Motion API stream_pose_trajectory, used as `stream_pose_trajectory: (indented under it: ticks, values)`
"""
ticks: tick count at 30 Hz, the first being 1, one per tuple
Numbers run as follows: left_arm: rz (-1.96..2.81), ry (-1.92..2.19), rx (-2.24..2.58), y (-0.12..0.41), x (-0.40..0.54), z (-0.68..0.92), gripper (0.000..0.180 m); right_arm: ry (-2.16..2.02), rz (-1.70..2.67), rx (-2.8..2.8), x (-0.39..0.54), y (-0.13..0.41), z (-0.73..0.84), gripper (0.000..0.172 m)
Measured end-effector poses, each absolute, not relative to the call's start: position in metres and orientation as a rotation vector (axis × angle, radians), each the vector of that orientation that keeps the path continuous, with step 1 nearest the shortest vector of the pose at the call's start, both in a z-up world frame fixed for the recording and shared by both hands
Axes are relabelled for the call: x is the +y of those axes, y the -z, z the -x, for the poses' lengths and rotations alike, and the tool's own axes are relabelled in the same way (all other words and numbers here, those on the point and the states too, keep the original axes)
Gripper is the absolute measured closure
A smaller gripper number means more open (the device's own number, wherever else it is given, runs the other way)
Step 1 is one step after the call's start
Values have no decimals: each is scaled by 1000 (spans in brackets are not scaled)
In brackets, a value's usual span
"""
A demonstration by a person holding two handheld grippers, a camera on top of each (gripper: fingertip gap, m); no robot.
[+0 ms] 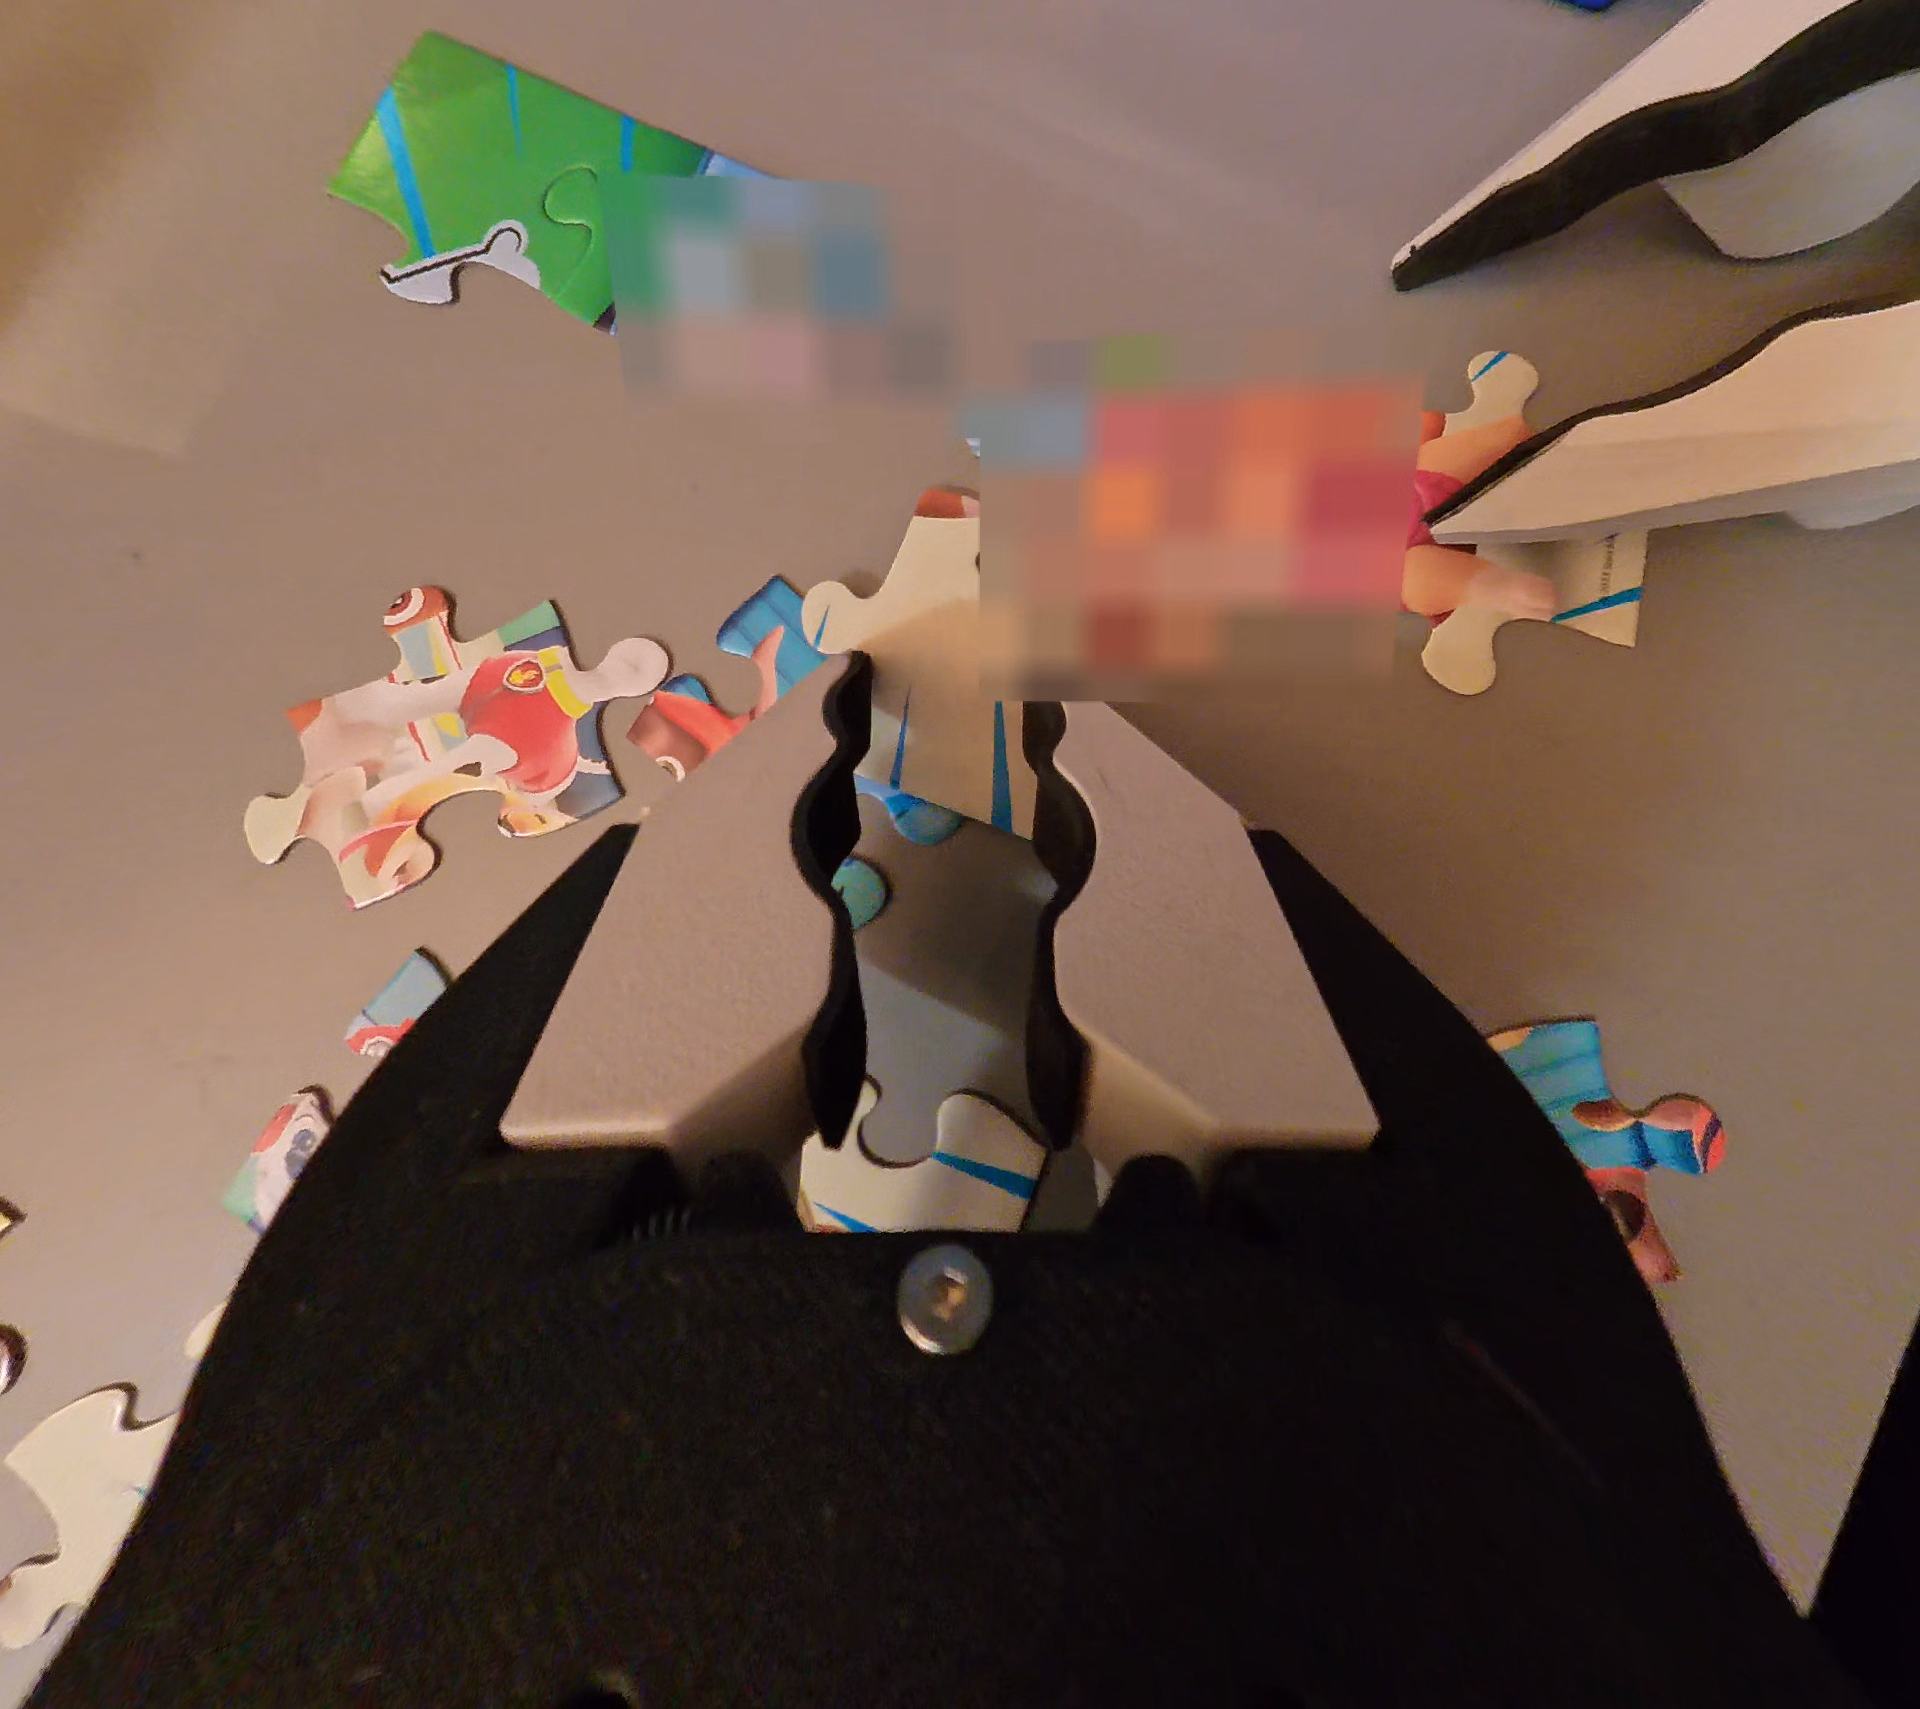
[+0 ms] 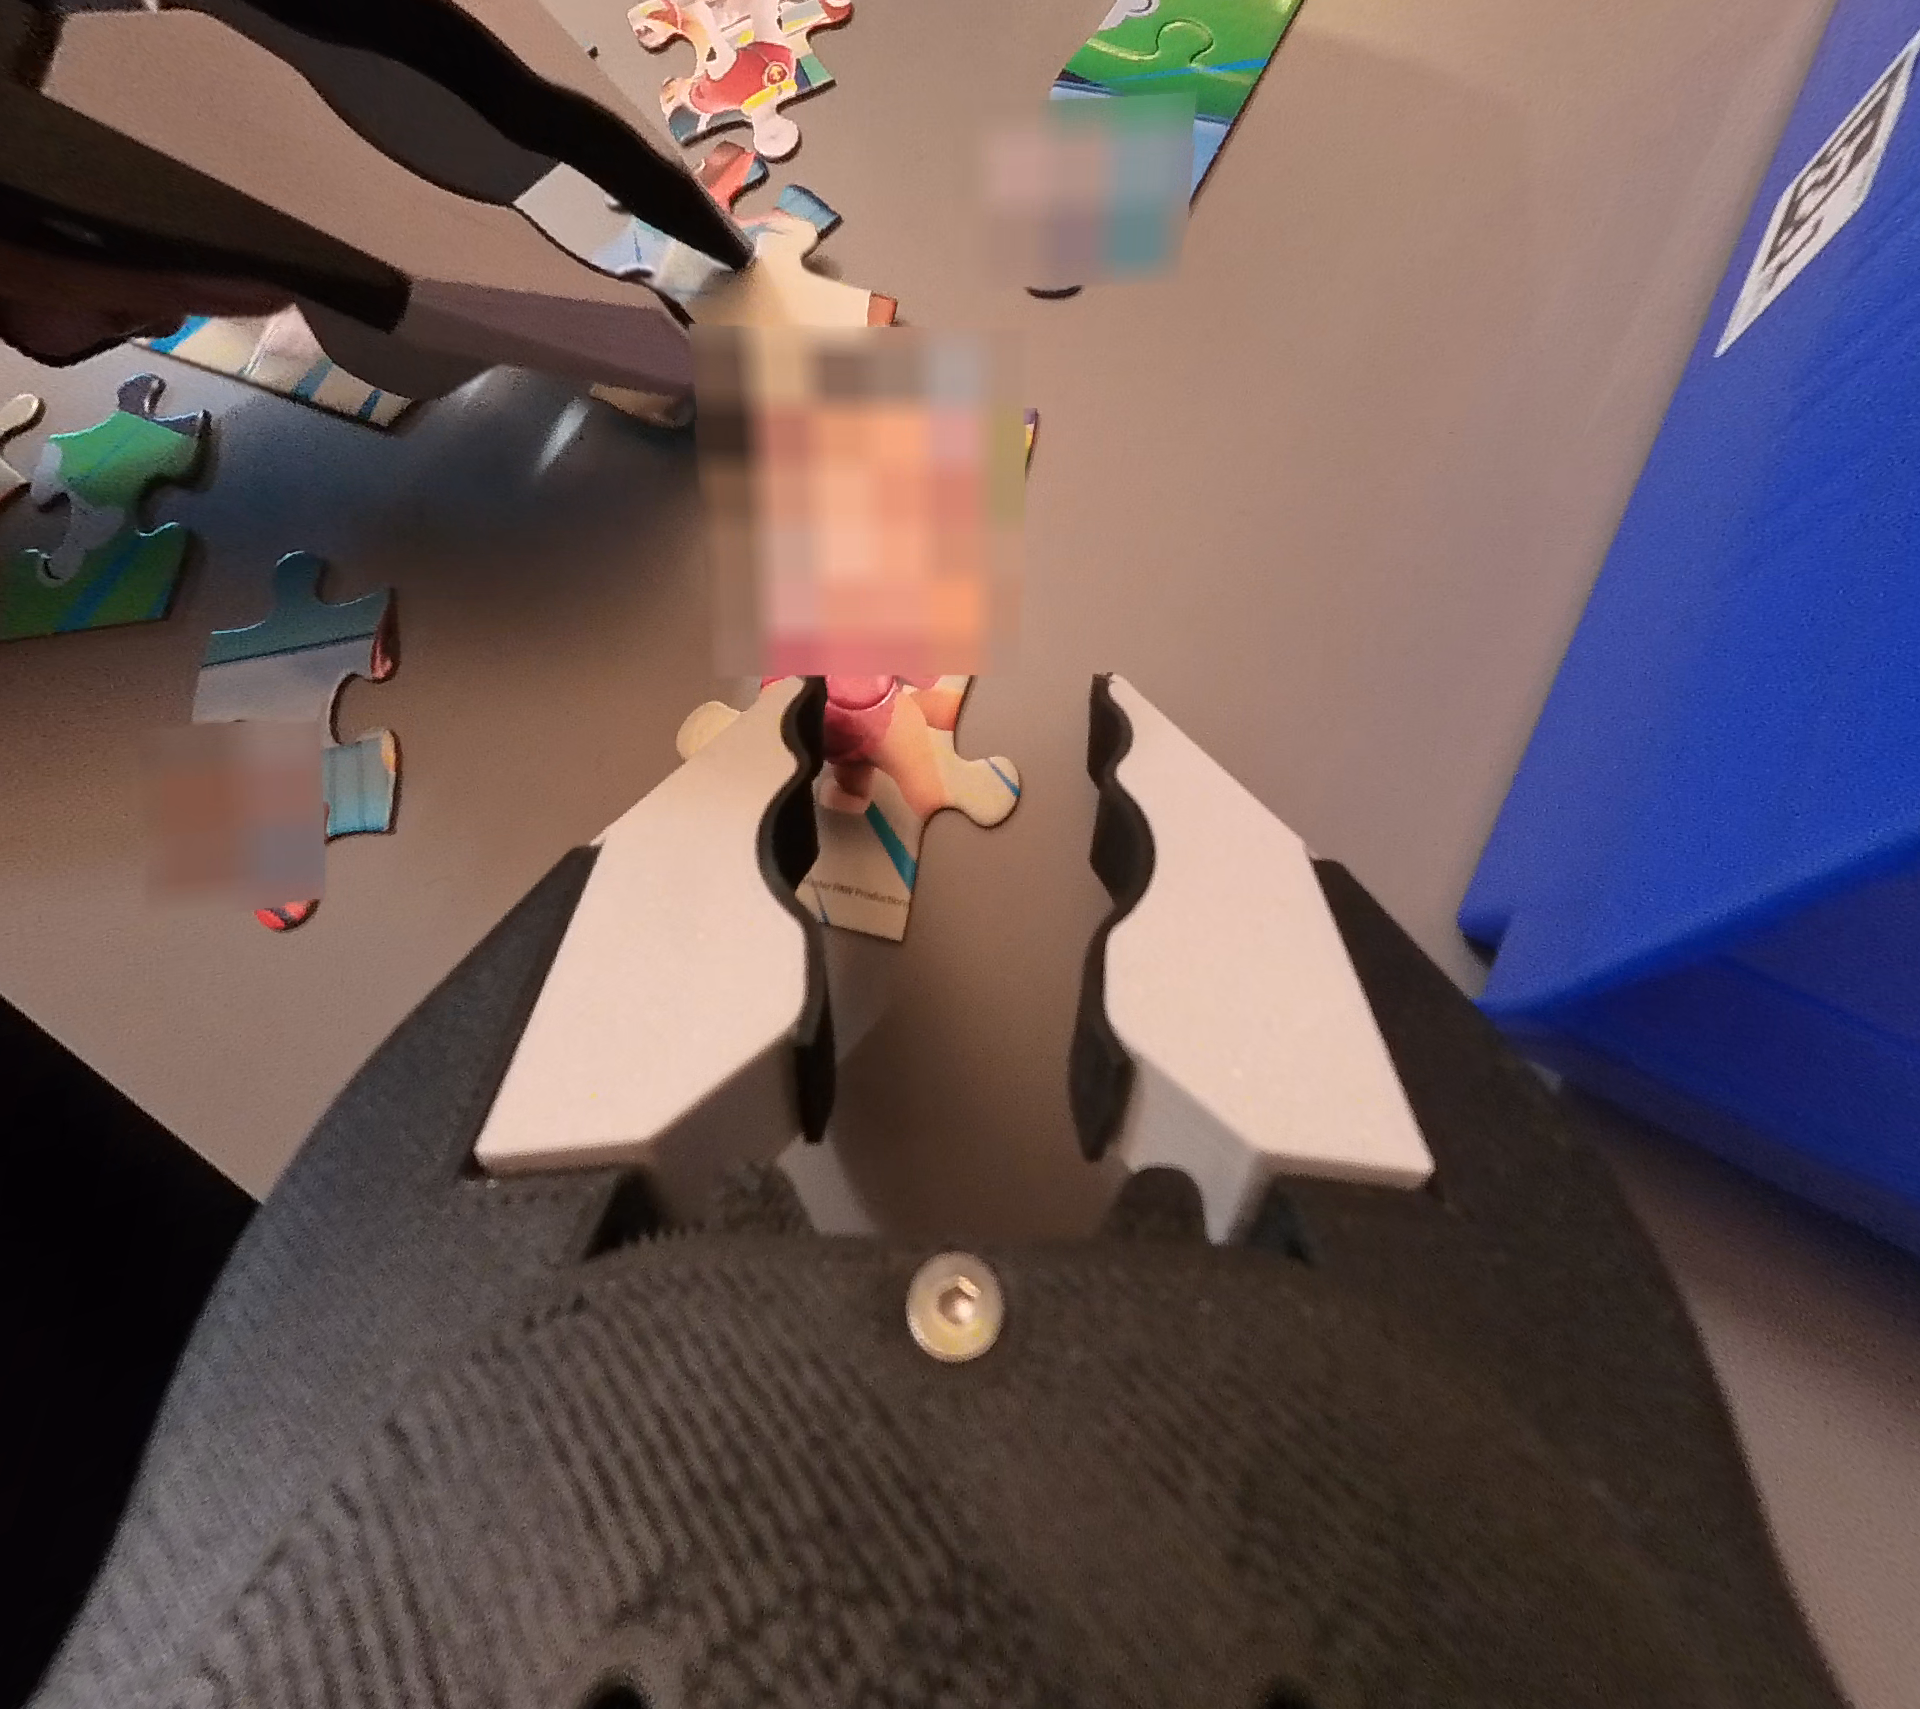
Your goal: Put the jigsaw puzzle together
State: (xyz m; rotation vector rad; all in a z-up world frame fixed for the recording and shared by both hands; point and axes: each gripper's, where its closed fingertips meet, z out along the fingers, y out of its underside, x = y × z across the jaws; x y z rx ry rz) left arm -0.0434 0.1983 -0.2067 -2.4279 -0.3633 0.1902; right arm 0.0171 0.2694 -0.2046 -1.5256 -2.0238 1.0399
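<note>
I count about ten loose puzzle pieces scattered on the grey bench (image 2: 1351, 516), plus one joined green pair (image 1: 488, 194) ahead and to the left of my left tool, and one blue box (image 2: 1714, 620) to the right of my right tool. My left tool (image 1: 945, 703) is narrowed, its black pads on either side of a white piece with blue stripes (image 1: 940, 610); I cannot tell if they press it. My right tool (image 2: 951, 703) stands wide open, its left finger (image 2: 727, 786) resting on the pink-figure piece (image 2: 914, 776), the right one clear of it.
</note>
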Motion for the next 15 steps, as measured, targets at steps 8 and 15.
stream_pose_trajectory:
  ticks: [8,15]
  values:
    - [2444,-194,-359,209,197,42,154,-1039,1527,-2022,270,204,-17,122]
    - [2447,-192,-364,209,195,42,154,-1036,1526,-2022,270,205,-17,122]
